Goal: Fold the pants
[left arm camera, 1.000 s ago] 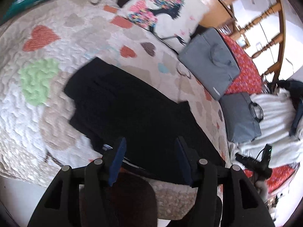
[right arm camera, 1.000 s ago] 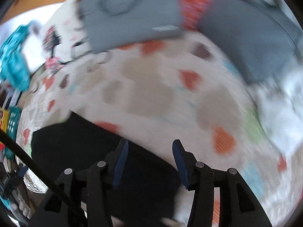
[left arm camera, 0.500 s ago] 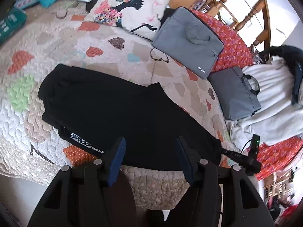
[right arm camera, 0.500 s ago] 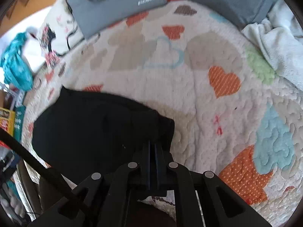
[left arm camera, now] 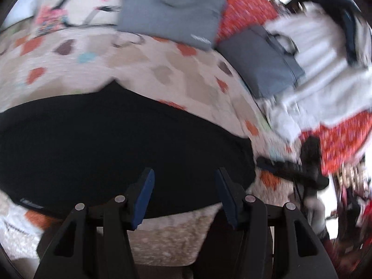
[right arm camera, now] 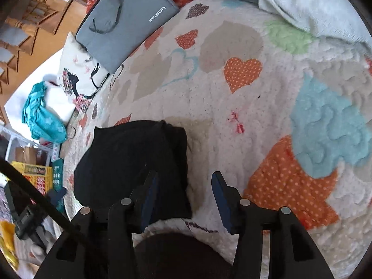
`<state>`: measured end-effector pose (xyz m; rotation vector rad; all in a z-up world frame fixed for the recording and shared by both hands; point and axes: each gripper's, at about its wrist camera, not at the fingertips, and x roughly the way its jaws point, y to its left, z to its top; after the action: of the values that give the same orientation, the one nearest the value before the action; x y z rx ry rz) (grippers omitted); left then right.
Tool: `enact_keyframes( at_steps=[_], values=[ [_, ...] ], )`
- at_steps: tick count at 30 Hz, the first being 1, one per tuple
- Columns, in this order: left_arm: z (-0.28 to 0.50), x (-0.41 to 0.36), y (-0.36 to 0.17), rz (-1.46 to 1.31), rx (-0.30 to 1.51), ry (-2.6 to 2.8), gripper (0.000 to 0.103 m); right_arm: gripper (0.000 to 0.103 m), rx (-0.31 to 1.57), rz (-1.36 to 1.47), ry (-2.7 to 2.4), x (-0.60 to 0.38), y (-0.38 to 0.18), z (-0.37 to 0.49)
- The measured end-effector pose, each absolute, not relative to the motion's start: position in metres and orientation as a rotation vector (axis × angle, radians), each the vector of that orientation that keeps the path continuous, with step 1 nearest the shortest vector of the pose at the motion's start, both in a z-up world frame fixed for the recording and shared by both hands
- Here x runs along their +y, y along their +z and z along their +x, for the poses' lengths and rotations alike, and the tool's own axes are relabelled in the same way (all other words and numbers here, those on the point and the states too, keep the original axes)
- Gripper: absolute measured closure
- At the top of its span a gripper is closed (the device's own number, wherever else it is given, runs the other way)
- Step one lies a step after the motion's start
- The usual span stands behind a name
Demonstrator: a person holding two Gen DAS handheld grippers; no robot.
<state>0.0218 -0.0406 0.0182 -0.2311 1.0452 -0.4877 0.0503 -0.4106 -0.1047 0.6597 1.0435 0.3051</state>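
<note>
Plainly, the only writing that could be read was the white brand mark "IPASON" on the lighter grey laptop bag (right arm camera: 125, 23), which lay toward the far edge of the bed beside a printed pillow (right arm camera: 79, 79). In the left wrist view the same bag (left arm camera: 172, 11) showed a small white label too blurred to read, and a darker grey bag (left arm camera: 260, 60) lay just beside it. A pale logo on the black pants (left arm camera: 121, 148) near their left end was also smeared past reading.

The pants lay flat on the heart-patterned quilt (right arm camera: 232, 97) along the near edge of the bed, a broad dark shape with no visible creases. From the right wrist camera the pants (right arm camera: 132, 162) ended in a squared, slightly bunched end with a small peak at its far side.

The left claw (left arm camera: 183, 193) stood wide open above the near hem of the pants, holding nothing. The right claw (right arm camera: 183, 197) was likewise spread wide and empty, its left finger over the end of the pants and its right finger over bare quilt. A white blanket (right arm camera: 313, 7) was heaped at the far right corner.
</note>
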Motion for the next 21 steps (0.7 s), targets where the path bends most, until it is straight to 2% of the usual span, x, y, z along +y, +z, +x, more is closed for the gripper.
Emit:
enact_keyframes(
  at_steps=[8, 15, 17, 21],
  values=[
    [0.022, -0.112, 0.007, -0.064, 1.075, -0.628, 0.049, 0.05, 1.108, 0.756, 0.412, -0.392, -0.124, 0.104],
    [0.071, -0.139, 0.008, 0.001, 1.077, -0.681, 0.045, 0.048, 1.162, 0.877, 0.405, -0.413, -0.128, 0.087],
    [0.095, -0.151, 0.006, 0.005, 1.086, -0.698, 0.045, 0.046, 1.193, 0.911, 0.383, -0.415, -0.128, 0.081],
    [0.132, -0.179, -0.007, -0.006, 1.133, -0.756, 0.045, 0.033, 1.23, 0.898, 0.28, -0.403, -0.122, 0.063]
  ],
)
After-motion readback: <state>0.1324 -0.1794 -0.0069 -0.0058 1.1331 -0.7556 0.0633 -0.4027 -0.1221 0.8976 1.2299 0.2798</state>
